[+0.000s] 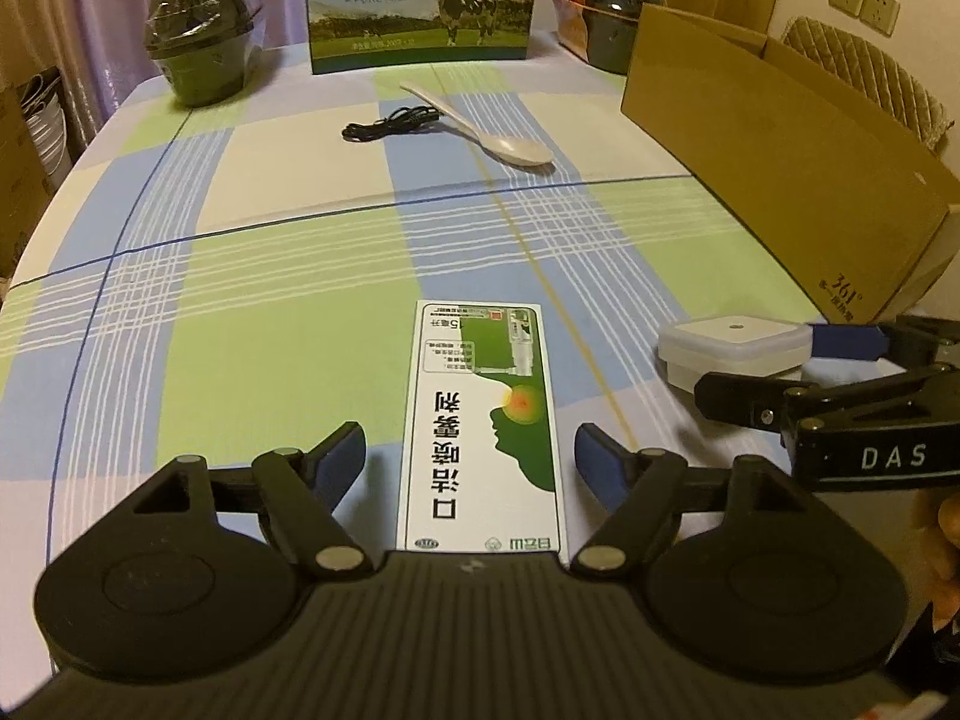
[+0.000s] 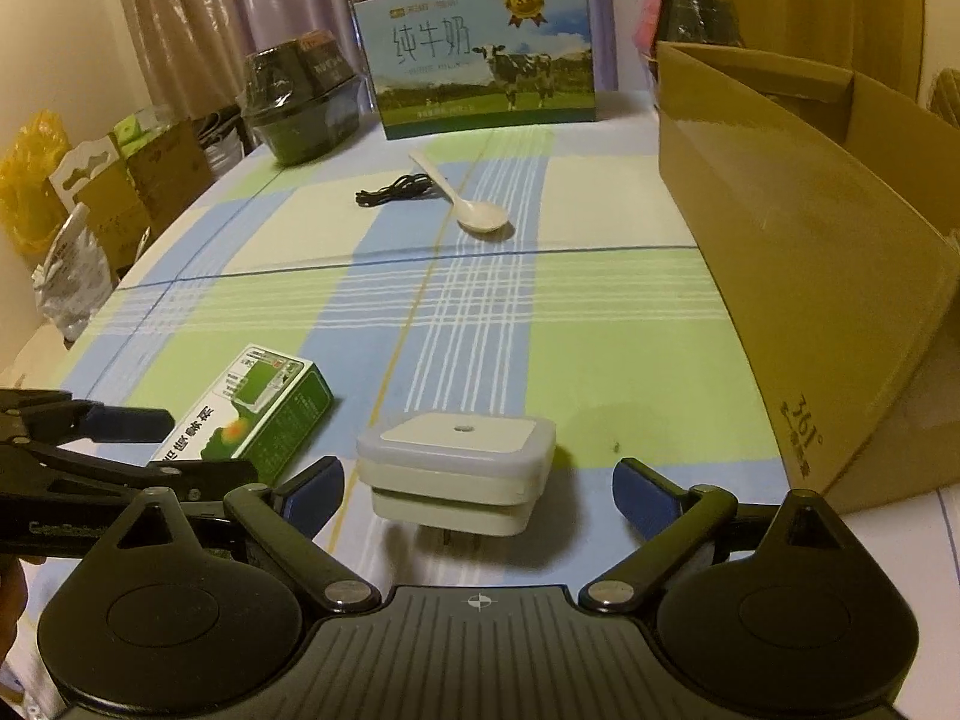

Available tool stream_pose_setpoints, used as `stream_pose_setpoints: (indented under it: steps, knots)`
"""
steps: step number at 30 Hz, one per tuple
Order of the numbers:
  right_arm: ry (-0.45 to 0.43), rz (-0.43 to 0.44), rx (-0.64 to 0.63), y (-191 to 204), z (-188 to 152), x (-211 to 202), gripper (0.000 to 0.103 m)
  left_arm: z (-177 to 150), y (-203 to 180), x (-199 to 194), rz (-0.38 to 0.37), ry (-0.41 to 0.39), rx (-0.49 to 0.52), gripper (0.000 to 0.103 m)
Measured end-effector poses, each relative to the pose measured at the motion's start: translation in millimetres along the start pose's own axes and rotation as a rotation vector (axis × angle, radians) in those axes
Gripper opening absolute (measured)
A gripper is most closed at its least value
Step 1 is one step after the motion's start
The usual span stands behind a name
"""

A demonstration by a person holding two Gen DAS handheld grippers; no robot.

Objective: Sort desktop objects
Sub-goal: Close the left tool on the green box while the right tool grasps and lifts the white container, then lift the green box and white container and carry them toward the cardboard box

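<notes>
A green and white spray box (image 1: 480,372) lies flat on the checked tablecloth, with my left gripper (image 1: 471,457) open around its near end, fingers apart from its sides. A white square plug-in adapter (image 2: 456,468) stands just right of the spray box (image 2: 264,414); my right gripper (image 2: 480,489) is open on either side of it without touching. In the left wrist view the right gripper (image 1: 762,363) reaches in from the right around the adapter (image 1: 732,339). In the right wrist view the left gripper (image 2: 174,450) shows at the left, by the box.
A cream spoon (image 1: 498,132) and a coiled black cable (image 1: 390,123) lie mid-table. An open cardboard box (image 1: 780,180) stands along the right side. At the back are a milk carton (image 1: 420,0) and wrapped dark bowls (image 1: 201,42). Bags and boxes crowd the floor (image 2: 72,222) at left.
</notes>
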State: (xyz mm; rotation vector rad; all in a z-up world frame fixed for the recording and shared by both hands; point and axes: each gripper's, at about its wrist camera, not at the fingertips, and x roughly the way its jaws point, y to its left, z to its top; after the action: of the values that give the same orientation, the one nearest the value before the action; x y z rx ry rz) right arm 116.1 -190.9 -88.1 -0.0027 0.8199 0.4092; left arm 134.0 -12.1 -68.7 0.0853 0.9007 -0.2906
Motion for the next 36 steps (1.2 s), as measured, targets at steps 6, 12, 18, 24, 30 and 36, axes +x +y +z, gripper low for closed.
stream_pose_setpoints:
  steps: [6, 12, 18, 24, 30, 36]
  knots:
    - [-0.001, 0.005, 0.011, -0.9, 1.4, 6.2, 0.093, 3.6, -4.1, 7.2, 0.013, 0.010, 0.034, 0.063]
    - [0.001, 0.016, 0.016, 0.9, 2.9, 11.3, 0.088, 5.9, 0.5, 10.9, 0.025, 0.026, 0.023, 0.054]
    - [0.002, 0.021, 0.006, 4.1, 2.0, 14.2, 0.080, 6.1, 0.6, 12.2, 0.022, 0.024, 0.017, 0.054]
    - [0.003, 0.008, 0.002, 4.1, 2.3, 14.2, 0.069, 6.3, 0.8, 14.2, 0.018, 0.035, 0.012, 0.054]
    - [-0.014, -0.007, -0.012, 5.6, 2.6, 10.3, 0.064, 7.6, -0.5, 10.9, 0.027, 0.026, 0.018, 0.051]
    - [-0.021, -0.012, -0.010, 5.4, 2.6, 6.5, 0.063, 8.1, -1.0, 4.4, 0.027, 0.015, 0.016, 0.050]
